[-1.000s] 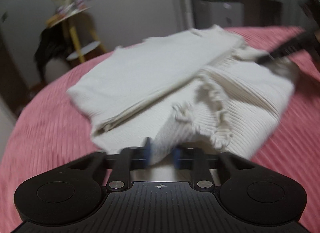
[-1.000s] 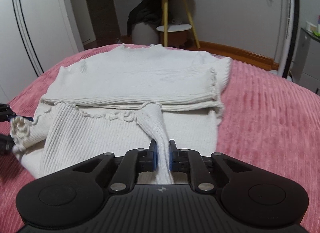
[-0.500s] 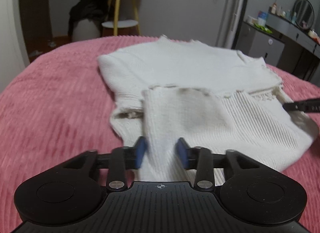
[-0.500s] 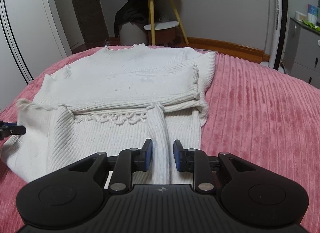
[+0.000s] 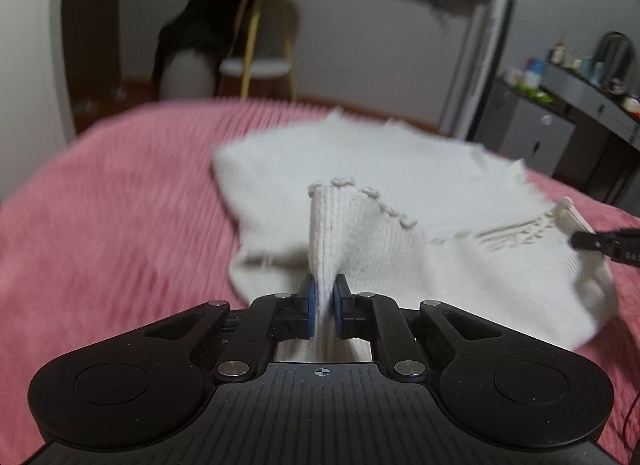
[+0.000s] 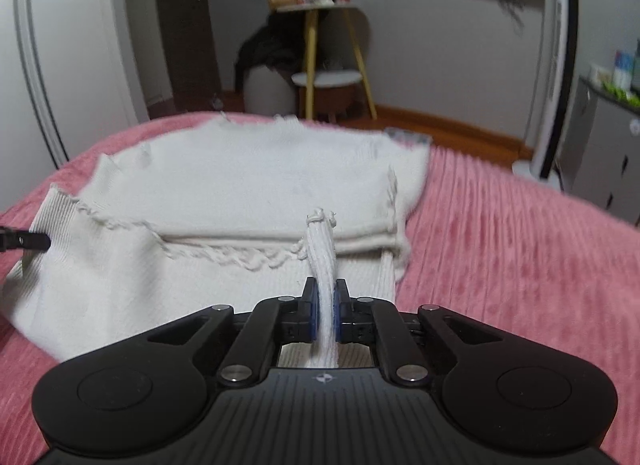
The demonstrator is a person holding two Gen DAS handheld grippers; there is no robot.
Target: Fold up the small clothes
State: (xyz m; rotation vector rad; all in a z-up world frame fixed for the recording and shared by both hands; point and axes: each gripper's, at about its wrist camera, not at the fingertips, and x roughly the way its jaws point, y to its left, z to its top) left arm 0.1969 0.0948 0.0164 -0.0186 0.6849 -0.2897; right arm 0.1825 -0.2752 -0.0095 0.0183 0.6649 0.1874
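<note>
A cream ribbed knit sweater (image 5: 360,177) lies on the pink bed, its ruffled lower part folded up over the body; it also shows in the right wrist view (image 6: 248,181). My left gripper (image 5: 324,299) is shut on the near left edge of the sweater and lifts a ridge of fabric. My right gripper (image 6: 325,307) is shut on the near right edge, with a ruffled strip standing up between its pads. Each gripper's tip shows at the edge of the other's view, the right one (image 5: 604,247) and the left one (image 6: 24,242).
The pink ribbed bedspread (image 5: 120,225) surrounds the sweater on all sides. Beyond the bed stand a yellow-legged side table (image 6: 320,61), a white standing fan (image 6: 552,77) and a grey dresser (image 5: 560,133) at the right. White wardrobe doors (image 6: 60,57) are at the left.
Both grippers were open over the sweater's near edge half a second ago. Both have now closed on the fabric and lifted it slightly.
</note>
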